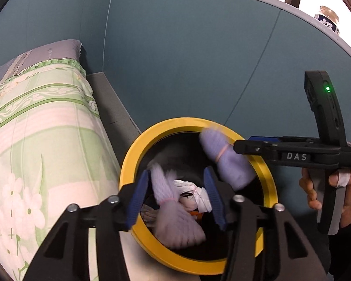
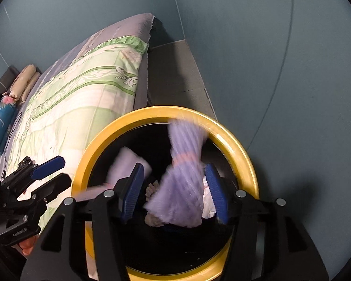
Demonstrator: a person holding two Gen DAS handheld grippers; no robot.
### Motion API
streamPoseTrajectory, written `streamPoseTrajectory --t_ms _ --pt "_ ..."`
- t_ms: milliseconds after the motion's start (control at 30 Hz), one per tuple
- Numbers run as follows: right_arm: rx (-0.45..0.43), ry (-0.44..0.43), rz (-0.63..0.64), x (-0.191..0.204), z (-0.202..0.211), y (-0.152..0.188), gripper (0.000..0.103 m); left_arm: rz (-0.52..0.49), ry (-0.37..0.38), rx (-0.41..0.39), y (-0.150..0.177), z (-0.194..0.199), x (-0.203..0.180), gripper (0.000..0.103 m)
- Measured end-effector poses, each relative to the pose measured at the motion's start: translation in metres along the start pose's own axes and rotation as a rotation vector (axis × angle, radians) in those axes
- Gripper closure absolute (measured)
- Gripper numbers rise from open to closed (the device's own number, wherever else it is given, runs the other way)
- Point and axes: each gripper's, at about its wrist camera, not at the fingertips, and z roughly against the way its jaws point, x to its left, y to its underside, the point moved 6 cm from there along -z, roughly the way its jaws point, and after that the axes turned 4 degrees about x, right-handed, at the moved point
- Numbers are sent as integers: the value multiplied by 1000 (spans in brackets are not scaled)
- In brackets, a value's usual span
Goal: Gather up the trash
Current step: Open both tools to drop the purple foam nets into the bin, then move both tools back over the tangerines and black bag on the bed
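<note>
The bed (image 2: 77, 107) with its green flowered cover lay at the left, and hard against its side stood the yellow-rimmed bin (image 1: 133, 149), its dark mouth open under both tools.

The left gripper (image 1: 176, 195) hung over the near part of the bin's mouth with its blue pads apart. A pale lilac knitted bundle (image 1: 173, 213), cinched at the waist by a pink band, showed blurred between them; the pads did not seem to press on it, so I took it to be loose and dropping. Below it in the bin lay crumpled white paper (image 1: 199, 194).

Further right, the right gripper (image 2: 175, 193) was likewise spread wide, and a second lilac bundle (image 2: 184, 182), also banded, hung smeared between its fingers and over the bin's mouth, apparently free of them.

Both bundles looked soft, light and squashy, nothing that would break or slide out easily. I judged the banded waist the best place to pinch either one, since the loose ends would only flop and give.
</note>
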Motion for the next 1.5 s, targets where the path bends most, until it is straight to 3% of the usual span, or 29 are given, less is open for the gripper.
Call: streamPoseTrajectory --t_ms 67,267,400,567,800,1167,1500 --pt "-5 -3 -9 -4 1 0 51 15 -6 -4 0 1 5 44" --pt "-20 -6 -18 -5 10 1 51 42 -37 -22 -1 13 22 44" --pt "-22 -7 -14 2 16 1 50 59 -69 -49 -1 31 35 31" --pt "-38 -32 4 24 25 -3 43 85 -94 -80 2 57 51 25" --pt "-65 -68 76 77 38 -13 39 122 -162 -117 7 95 89 21" --pt "-62 -129 222 175 44 -10 25 205 -290 -162 46 175 148 16" --pt "-33 -184 364 267 41 4 25 281 -395 -187 94 234 205 16"
